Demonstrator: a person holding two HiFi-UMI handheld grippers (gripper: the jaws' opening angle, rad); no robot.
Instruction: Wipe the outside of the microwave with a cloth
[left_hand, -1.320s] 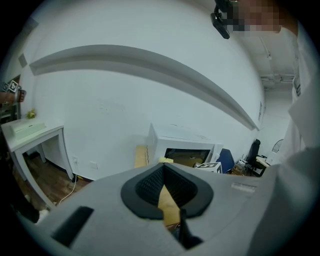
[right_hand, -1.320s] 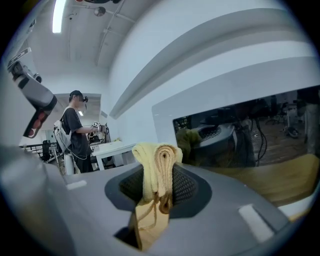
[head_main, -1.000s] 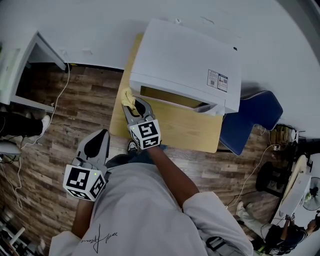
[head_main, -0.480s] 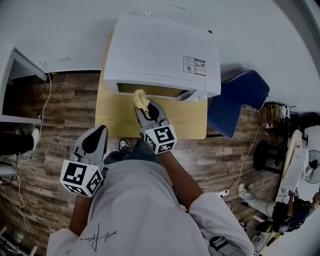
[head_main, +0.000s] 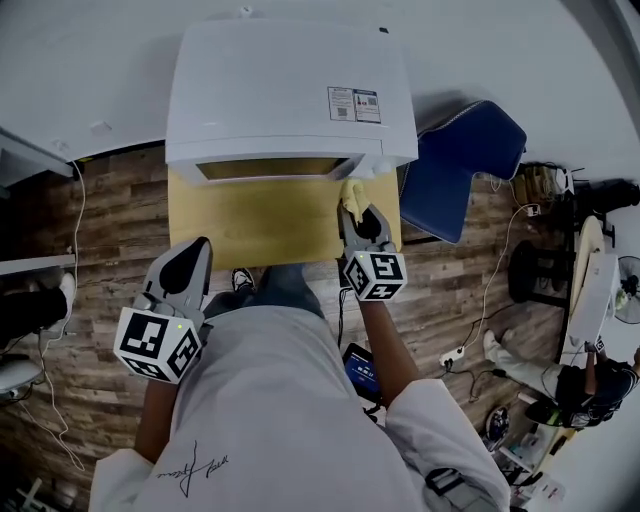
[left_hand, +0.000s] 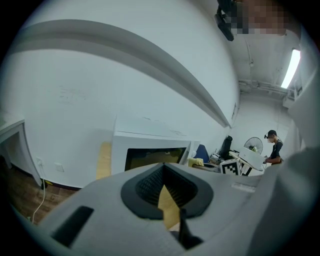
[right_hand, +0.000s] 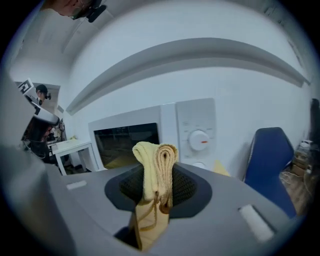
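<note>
The white microwave (head_main: 290, 90) stands on a small wooden table (head_main: 250, 220) against the wall. My right gripper (head_main: 358, 212) is shut on a folded yellow cloth (head_main: 350, 191), held at the microwave's front right end by the control panel. In the right gripper view the cloth (right_hand: 156, 165) stands up between the jaws, with the dial (right_hand: 199, 140) just behind it; I cannot tell whether it touches. My left gripper (head_main: 187, 268) hangs back off the table's front left edge, jaws together and holding nothing. In the left gripper view the microwave (left_hand: 150, 152) shows ahead of it.
A blue chair (head_main: 455, 175) stands right of the table, close to the microwave's right side. Cables (head_main: 490, 300) run over the wooden floor. A white desk (head_main: 20, 160) sits at the left. A person (head_main: 590, 385) is at the far right.
My right gripper has carried the cloth along the microwave's front from its left end to its right end. The left gripper has stayed back by the table's front left edge.
</note>
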